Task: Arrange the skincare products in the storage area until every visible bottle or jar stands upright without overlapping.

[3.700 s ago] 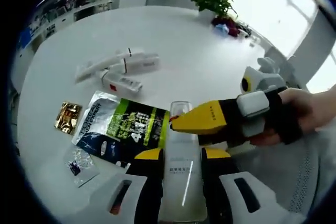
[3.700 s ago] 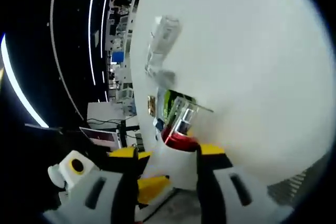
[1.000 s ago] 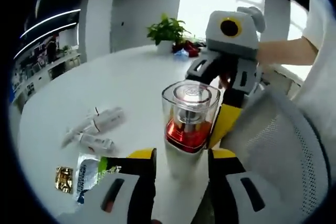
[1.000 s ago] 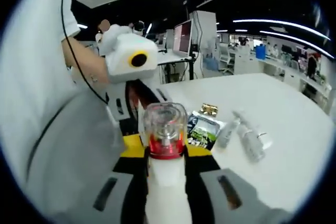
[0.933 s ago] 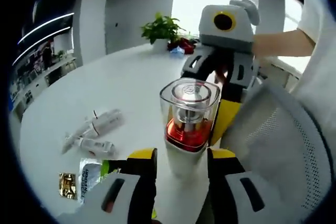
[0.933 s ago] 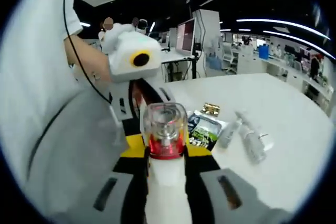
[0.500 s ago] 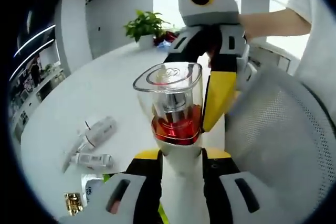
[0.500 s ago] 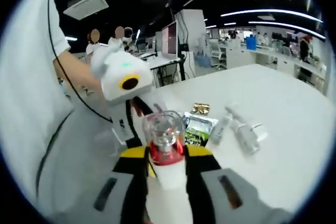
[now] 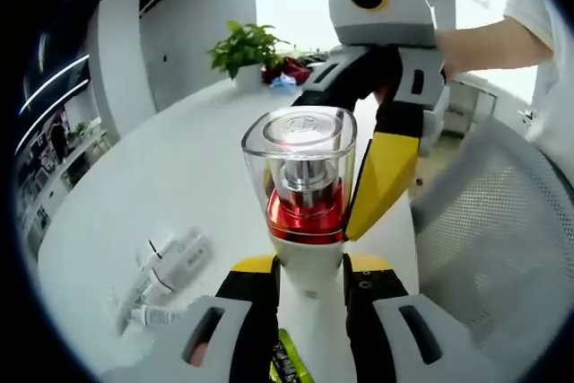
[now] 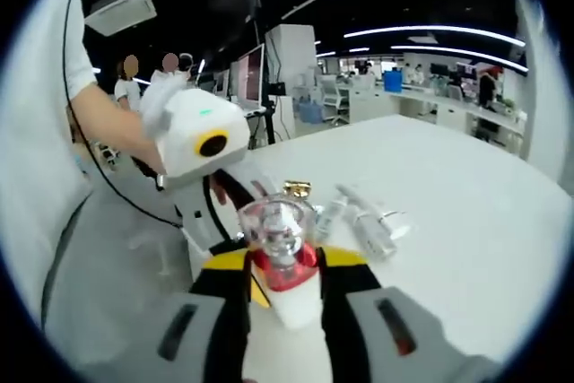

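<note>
A white pump bottle [image 9: 309,280] with a red collar and a clear cap stands upright between my two grippers, lifted off the white table [image 9: 206,159]. My left gripper [image 9: 309,266] is shut on its white body. My right gripper [image 10: 282,266] is shut on the same bottle [image 10: 278,248], and one of its yellow fingers [image 9: 381,177] presses the collar from behind in the left gripper view. Several white tubes [image 9: 170,262] lie flat on the table; in the right gripper view the tubes [image 10: 363,221] lie past the bottle.
A gold sachet [image 10: 298,188] lies by the tubes, and a green packet's edge [image 9: 287,367] shows under the left jaws. A potted plant [image 9: 247,47] stands at the table's far side. A mesh chair [image 9: 502,239] is close on the right. A person's arm [image 9: 489,42] holds the right gripper.
The bottle, lying along the left jaws 3.7 s ago, now stands upright in both grippers. Over the last second both views shifted with the hands; the grips stayed the same.
</note>
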